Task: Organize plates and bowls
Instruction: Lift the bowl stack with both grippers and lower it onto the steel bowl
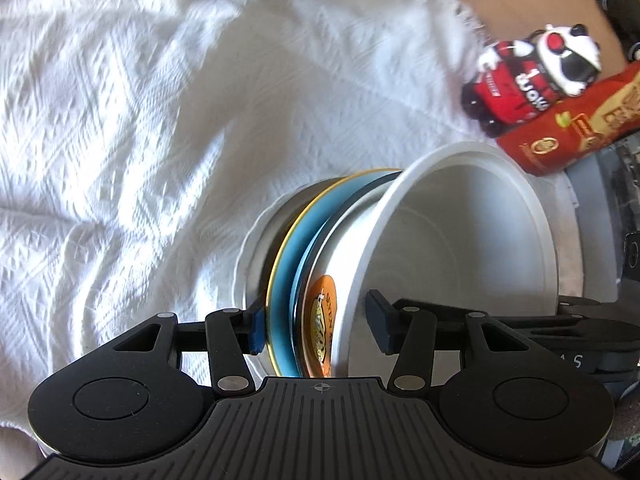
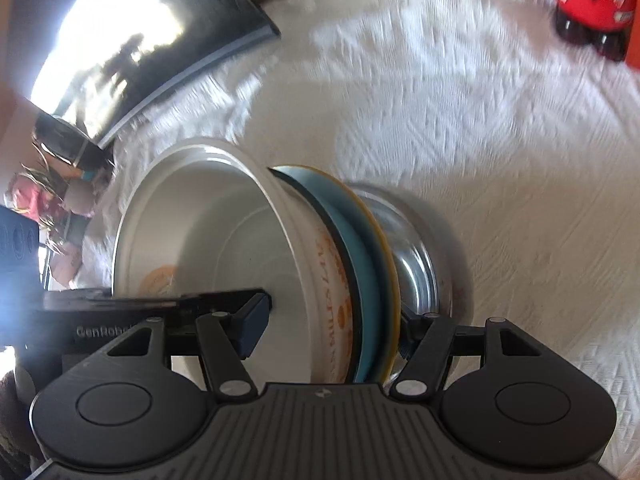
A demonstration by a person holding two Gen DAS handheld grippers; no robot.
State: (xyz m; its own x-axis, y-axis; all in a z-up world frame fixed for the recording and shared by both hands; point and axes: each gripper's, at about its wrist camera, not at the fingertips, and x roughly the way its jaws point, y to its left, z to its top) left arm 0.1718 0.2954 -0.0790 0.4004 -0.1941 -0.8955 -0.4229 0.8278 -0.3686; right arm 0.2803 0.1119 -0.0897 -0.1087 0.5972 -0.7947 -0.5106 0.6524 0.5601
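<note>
Where cloth [image 1: 120,120] spreads: both grippers [image 1: 320,326] [image 2: 332,330] clamped on one stack [image 1: 312,264] (bowl, plates).

A smooth white plastic bowl [image 1: 460,240] nests on a glossy blue plate [image 1: 286,264] and shiny metal bowl [image 2: 412,256], above rough, woven white cloth [image 1: 120,120].

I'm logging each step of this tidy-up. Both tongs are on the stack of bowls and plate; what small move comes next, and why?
Probably lower the stack onto the white cloth and only then let go. The left tongs and right tongs each straddle the rim of the white bowl, blue plate and steel bowl, which look lifted and tilted, with bare cloth beyond.
</note>
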